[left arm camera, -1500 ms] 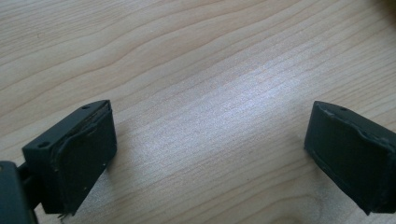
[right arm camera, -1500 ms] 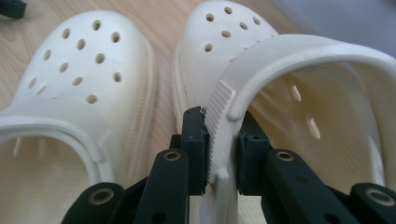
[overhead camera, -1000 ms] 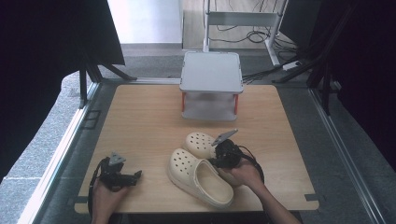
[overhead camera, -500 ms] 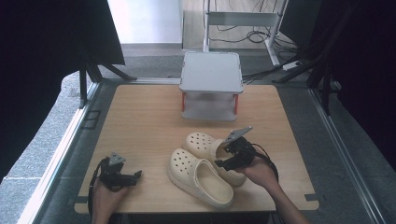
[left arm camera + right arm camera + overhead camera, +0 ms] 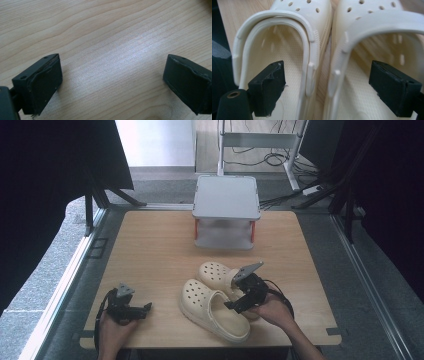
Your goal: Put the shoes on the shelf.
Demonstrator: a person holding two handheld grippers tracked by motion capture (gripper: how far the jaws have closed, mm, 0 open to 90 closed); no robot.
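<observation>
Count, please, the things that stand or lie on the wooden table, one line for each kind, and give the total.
Cream clogs: 2
Grey two-level rack with red posts: 1
Total: 3

Black tongs, trailing black cables

A light wooden tabletop with rounded corners sits inside a dark metal frame. At its far edge stands a small grey 2-tier rack with a flat square top and red uprights. Grey carpeted floor surrounds the table. Beyond it, black cables lie by a white metal stand.
</observation>
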